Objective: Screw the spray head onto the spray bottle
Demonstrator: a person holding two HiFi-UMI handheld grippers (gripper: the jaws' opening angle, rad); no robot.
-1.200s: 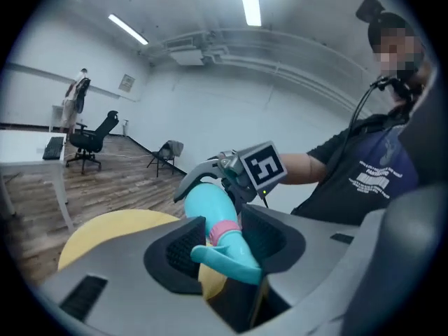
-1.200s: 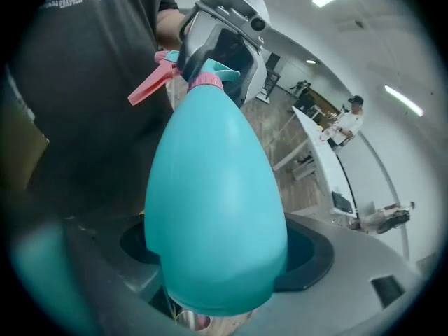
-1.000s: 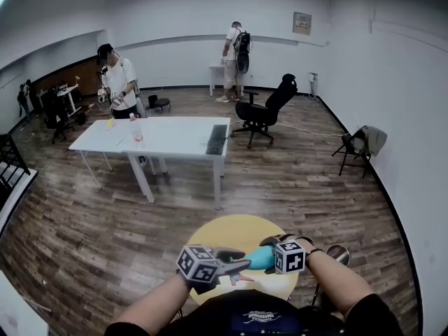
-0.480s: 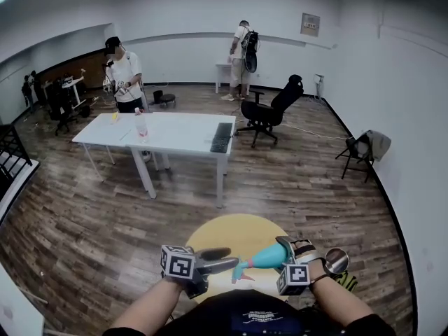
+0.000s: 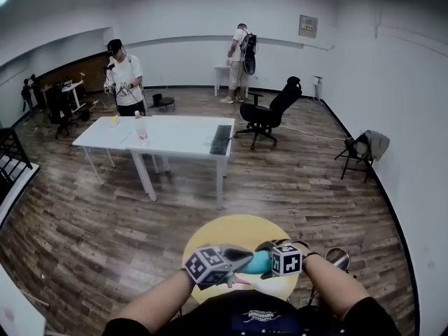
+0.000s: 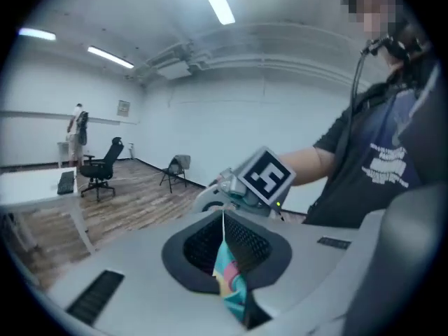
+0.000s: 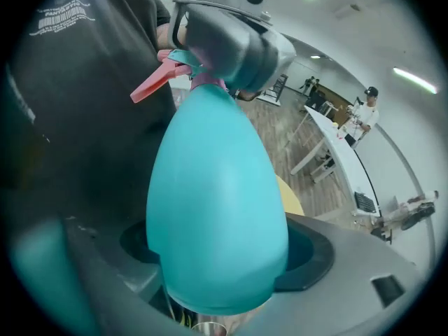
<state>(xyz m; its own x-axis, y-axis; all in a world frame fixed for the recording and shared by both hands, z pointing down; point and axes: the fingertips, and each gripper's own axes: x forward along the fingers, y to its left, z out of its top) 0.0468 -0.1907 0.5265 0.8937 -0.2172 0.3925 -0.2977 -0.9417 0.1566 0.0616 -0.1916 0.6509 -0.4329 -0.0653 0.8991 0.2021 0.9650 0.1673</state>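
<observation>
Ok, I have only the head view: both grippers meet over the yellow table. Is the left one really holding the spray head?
Observer: Yes. In the left gripper view the left gripper has just been closing its fingers, which pinch the spray head.
Operator: And the bottle?
Observer: In the right gripper view the right gripper is shut on the teal spray bottle, round its wide body.
Operator: Is the head on the bottle?
Observer: Its pink trigger sticks out right at the bottle's top end; how far it is screwed on, I cannot tell.
</observation>
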